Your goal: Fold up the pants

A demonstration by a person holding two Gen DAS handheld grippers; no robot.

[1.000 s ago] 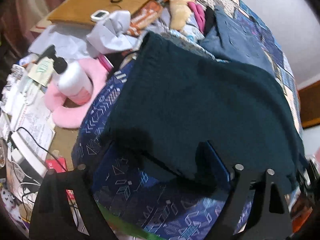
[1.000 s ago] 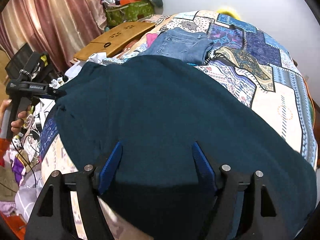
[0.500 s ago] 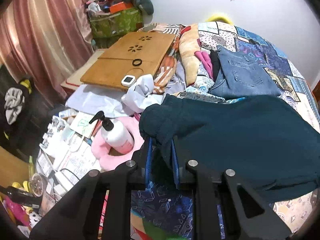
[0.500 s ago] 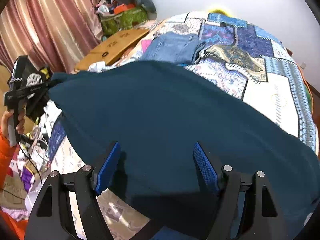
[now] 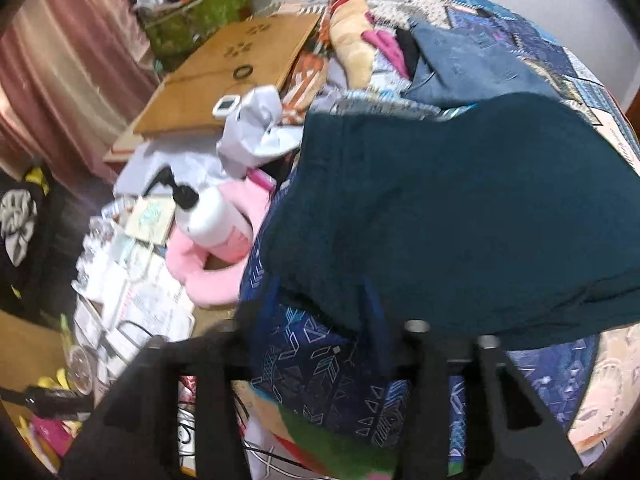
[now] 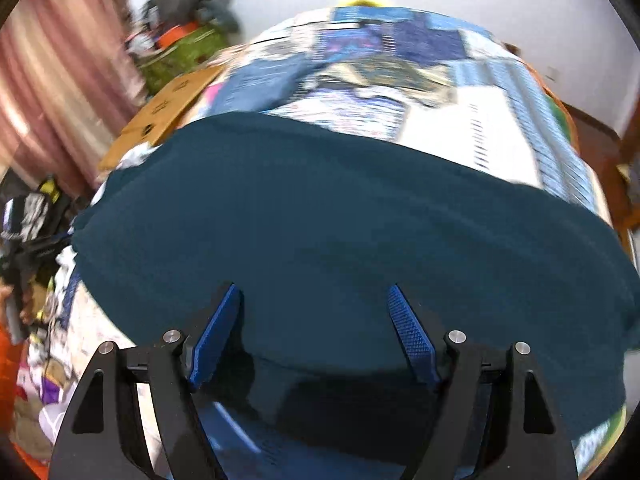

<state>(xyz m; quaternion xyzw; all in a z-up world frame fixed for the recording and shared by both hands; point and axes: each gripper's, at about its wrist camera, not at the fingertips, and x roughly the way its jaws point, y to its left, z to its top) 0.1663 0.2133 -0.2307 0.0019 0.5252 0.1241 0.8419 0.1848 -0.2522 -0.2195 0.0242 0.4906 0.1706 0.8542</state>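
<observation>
Dark teal pants lie spread across the patchwork bed. In the left wrist view my left gripper is blurred and its jaws are opening. The pants' near left corner lies between the fingers, and the pads do not press on it. In the right wrist view the pants fill the middle. My right gripper hovers over their near edge, open wide, with its blue pads clear of the cloth. The left gripper and the hand holding it show at the far left edge.
Folded blue jeans lie further back on the quilt. Left of the bed are a wooden lap desk, a white pump bottle, a pink cushion, papers and cables. Pink curtains hang at the left.
Half a second ago my left gripper was shut on the pants' corner and held it up; now its jaws have parted and the corner lies on the bed. The right gripper slid sideways, still open.
</observation>
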